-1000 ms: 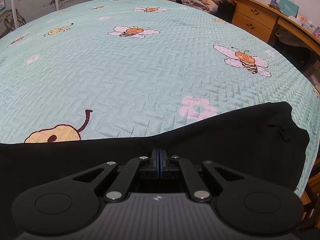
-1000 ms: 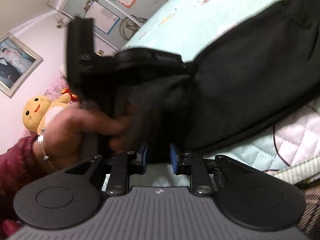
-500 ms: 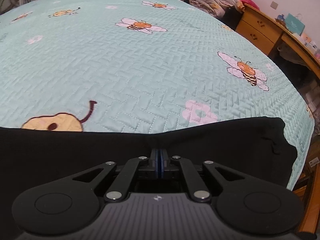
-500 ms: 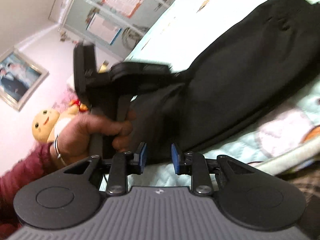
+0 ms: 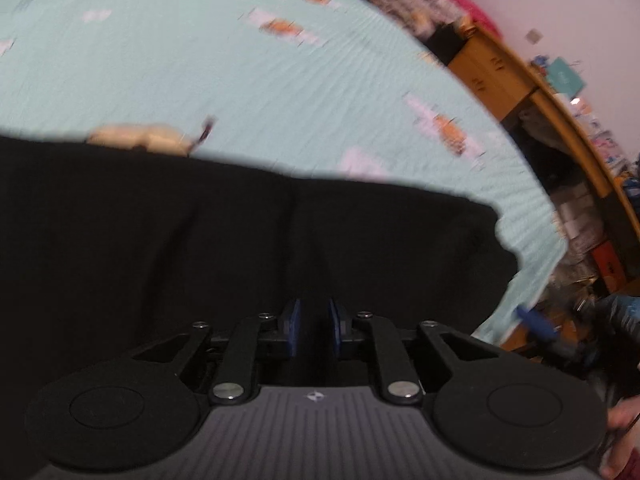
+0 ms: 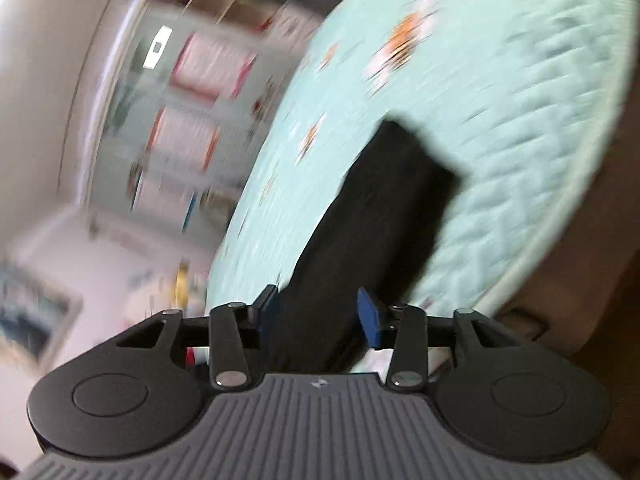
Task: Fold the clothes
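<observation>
two jaws sets parted, empty | black garment (image 5: 240, 240) flat on teal quilt (image 5: 200, 60)

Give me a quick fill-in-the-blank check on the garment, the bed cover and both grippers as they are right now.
1. The garment spread on the bed is ____ in colour.
2. The quilted bed cover under it is mostly light ____.
3. The left gripper has its blue pads ____, with a gap between them.
4. The right gripper is ____, gripping nothing.

Missing words: black; green; apart; open
</observation>
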A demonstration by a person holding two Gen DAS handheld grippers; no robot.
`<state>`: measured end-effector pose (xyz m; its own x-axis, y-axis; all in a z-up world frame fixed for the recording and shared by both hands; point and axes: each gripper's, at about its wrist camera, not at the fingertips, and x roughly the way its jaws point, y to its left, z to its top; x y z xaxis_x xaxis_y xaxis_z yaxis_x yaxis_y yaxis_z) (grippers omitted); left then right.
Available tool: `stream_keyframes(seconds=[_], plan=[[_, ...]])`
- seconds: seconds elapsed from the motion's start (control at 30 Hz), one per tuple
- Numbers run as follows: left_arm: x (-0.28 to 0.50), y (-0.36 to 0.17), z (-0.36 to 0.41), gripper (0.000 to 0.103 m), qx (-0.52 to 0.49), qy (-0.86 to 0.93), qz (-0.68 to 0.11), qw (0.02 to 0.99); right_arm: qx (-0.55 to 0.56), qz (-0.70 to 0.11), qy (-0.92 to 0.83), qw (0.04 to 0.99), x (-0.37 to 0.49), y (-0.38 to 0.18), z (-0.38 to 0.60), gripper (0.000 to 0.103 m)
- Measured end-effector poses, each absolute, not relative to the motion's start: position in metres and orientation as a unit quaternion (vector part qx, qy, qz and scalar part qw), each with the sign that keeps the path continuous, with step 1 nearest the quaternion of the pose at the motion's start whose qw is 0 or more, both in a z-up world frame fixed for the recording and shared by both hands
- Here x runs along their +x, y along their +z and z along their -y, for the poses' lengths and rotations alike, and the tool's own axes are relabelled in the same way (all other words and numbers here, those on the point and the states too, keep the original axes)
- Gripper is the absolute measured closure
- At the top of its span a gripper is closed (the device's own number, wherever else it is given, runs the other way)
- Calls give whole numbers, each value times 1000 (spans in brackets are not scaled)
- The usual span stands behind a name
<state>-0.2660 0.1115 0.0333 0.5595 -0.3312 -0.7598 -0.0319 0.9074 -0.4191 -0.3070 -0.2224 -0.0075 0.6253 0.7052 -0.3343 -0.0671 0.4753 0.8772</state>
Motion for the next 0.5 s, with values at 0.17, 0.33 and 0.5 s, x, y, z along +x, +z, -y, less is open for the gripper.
stream_keyframes(seconds=[0.17, 0.33, 0.5], plan=[[-265, 29, -112, 92, -200, -86, -463, 859, 462, -350, 210, 788, -294, -19, 239, 53], [-263, 30, -110, 90, -194, -85, -466, 859, 474, -344, 172, 792, -282, -31, 256, 44], [-262, 31, -109, 88, -188, -83, -470, 859, 474, -333, 163, 799, -268, -37, 258, 41]])
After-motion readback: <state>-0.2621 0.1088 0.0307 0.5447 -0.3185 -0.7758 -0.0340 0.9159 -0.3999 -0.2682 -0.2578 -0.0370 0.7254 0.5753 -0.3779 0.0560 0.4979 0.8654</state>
